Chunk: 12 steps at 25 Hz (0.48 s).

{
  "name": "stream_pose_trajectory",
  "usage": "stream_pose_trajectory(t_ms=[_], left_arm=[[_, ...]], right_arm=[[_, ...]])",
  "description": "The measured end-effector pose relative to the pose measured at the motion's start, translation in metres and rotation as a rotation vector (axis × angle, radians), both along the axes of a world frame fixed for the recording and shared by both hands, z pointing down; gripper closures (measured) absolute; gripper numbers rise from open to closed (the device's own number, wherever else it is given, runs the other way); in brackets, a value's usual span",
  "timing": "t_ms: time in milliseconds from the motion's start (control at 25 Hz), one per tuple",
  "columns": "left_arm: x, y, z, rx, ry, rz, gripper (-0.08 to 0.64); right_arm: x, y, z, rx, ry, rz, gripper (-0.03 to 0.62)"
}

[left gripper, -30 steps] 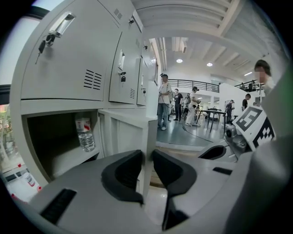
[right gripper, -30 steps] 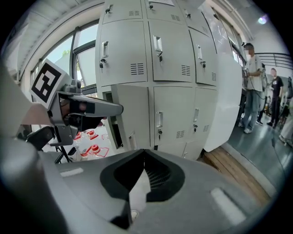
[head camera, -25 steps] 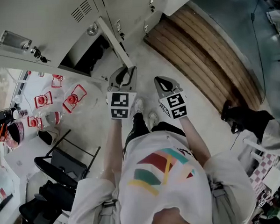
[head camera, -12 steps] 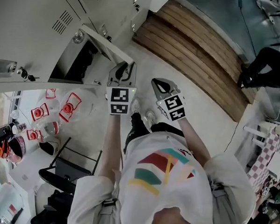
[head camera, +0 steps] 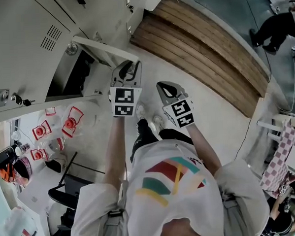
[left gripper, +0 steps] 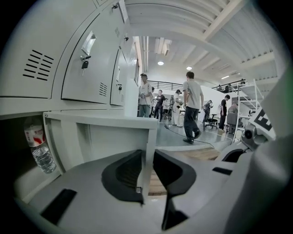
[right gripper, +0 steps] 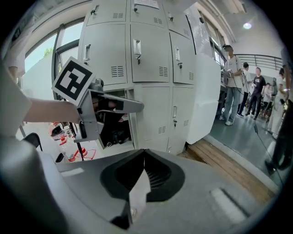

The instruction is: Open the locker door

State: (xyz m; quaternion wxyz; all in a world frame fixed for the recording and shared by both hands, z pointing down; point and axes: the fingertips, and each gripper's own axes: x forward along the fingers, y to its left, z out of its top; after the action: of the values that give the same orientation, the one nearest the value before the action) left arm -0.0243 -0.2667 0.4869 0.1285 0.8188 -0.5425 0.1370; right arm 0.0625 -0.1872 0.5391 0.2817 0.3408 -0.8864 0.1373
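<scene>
Locker door (left gripper: 100, 137) edge held in left claw (left gripper: 147, 160)

Door stands swung out from its locker, its upright free edge between the left claw's jaws; these have just eased slightly wider yet seem to touch it on both sides. The hinge lies to that claw's left, so further opening likely means an arc toward the person. Right claw (right gripper: 144, 157), closed and empty, hangs just right, farther from the door.

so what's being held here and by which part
The locker door, by its free edge, pinched in the left hand-held gripper, whose jaws have just opened slightly; the right hand-held gripper is shut on nothing.
</scene>
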Motion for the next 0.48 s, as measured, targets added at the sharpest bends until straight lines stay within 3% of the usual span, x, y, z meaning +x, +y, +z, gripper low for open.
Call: stream_pose_trajectory(t_ms=[480], left_arm=[[0.012, -0.031, 0.0, 0.015, -0.006, 0.067, 0.468]], right_arm=[[0.004, -0.004, 0.004, -0.023, -0.002, 0.033, 0.588]])
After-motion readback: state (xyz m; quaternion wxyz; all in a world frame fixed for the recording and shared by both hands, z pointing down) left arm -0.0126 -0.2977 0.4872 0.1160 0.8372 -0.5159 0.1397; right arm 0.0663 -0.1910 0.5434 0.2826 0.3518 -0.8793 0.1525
